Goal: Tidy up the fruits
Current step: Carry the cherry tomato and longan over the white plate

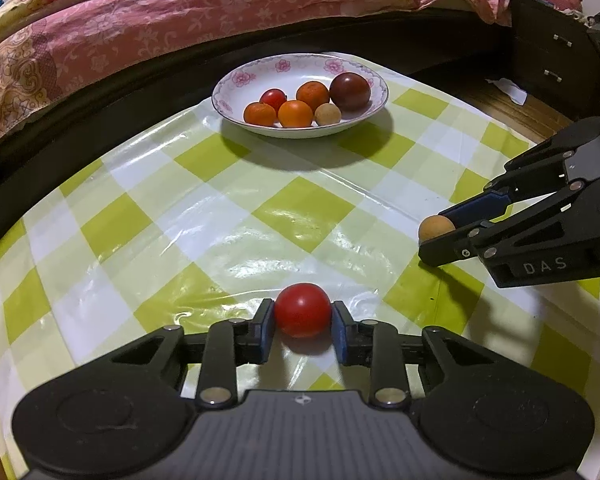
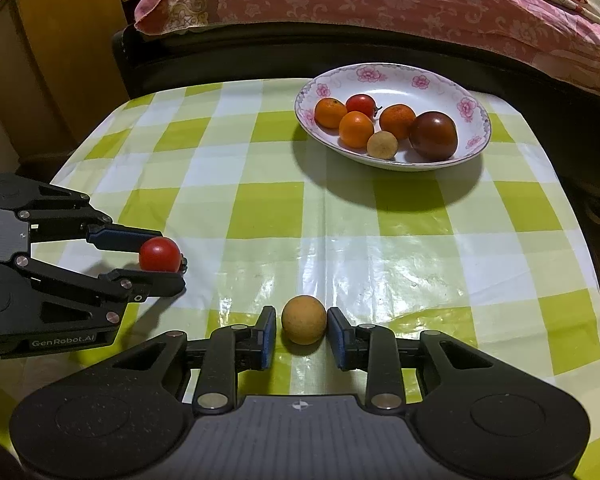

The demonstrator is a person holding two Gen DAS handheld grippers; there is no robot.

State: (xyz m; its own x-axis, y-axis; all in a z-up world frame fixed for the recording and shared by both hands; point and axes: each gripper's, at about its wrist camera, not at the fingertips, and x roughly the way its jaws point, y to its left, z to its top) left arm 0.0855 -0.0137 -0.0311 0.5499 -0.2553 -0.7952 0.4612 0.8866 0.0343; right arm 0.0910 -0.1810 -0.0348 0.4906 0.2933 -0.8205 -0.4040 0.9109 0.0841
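Fruits number eight: a glossy red tomato (image 1: 302,310) clamped between the left gripper (image 1: 302,320) pads, a matte tan ball-shaped fruit (image 2: 303,320) lying between the right gripper (image 2: 302,330) fingers with slim gaps either side, and six in the flowered porcelain plate (image 2: 476,152). Shiny green-checked tablecloth (image 2: 260,208); pink-quilted bed (image 2: 380,4) behind.

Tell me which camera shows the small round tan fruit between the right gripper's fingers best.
The right wrist view: the small round tan fruit sits whole between the right gripper pads, small gaps either side, resting on the checked tablecloth. The left wrist view shows it sideways, half hidden by a finger.
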